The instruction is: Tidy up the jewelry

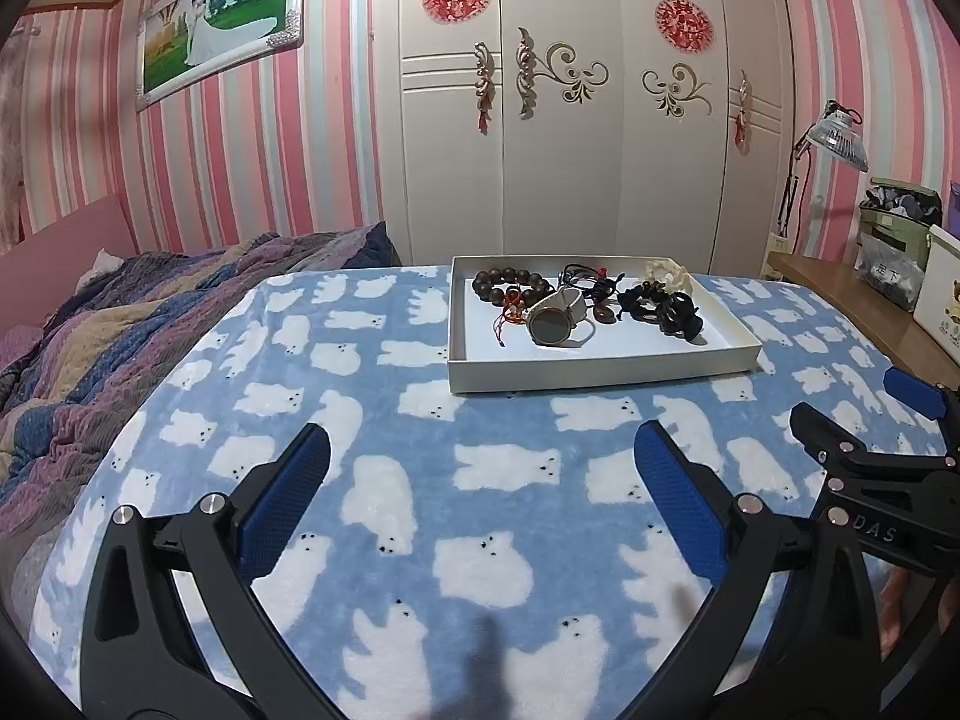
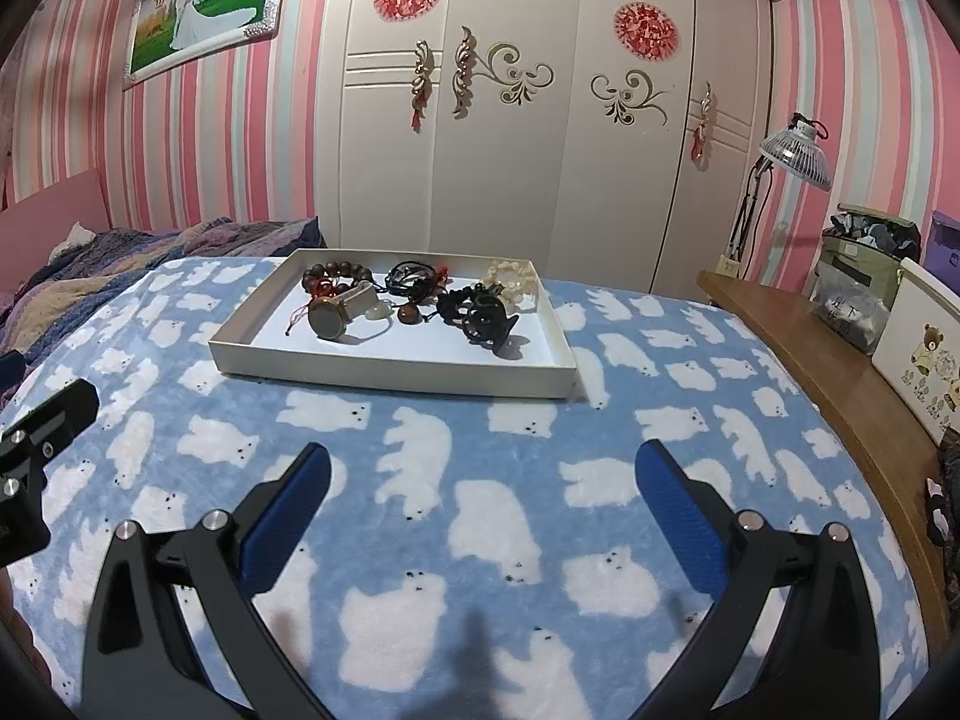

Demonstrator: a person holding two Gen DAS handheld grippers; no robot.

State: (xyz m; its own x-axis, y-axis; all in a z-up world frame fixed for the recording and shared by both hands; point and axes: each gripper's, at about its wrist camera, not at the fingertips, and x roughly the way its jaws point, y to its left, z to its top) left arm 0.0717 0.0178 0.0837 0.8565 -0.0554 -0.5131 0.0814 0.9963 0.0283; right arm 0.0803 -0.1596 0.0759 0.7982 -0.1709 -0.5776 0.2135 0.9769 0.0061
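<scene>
Both grippers hung above the near part of a blue blanket (image 1: 510,396) printed with white bears, and each held nothing. The left gripper (image 1: 480,480) had its blue-padded jaws spread wide apart; the right gripper (image 2: 483,495) stood equally wide. In the left wrist view part of the right gripper showed at the right edge, cut off by the frame, so that view alone did not settle its jaws.

The jewelry lay in a shallow white tray (image 1: 600,369) toward the blanket's far edge, well apart from both grippers. Along the tray's far side sat a dark wooden bead bracelet (image 1: 507,283), a tangle of black cords (image 1: 585,279) and a pale, carved-looking piece (image 1: 663,273) too small to identify. A watch (image 1: 552,324) with a round dark face and a pale strap leaned mid-tray. A black hair claw (image 1: 678,315) stood near the tray's right side, with a dark knotted item (image 1: 639,300) just beside it; whether they touched could not be told. Small red and brown beads near the watch were hard to separate.
</scene>
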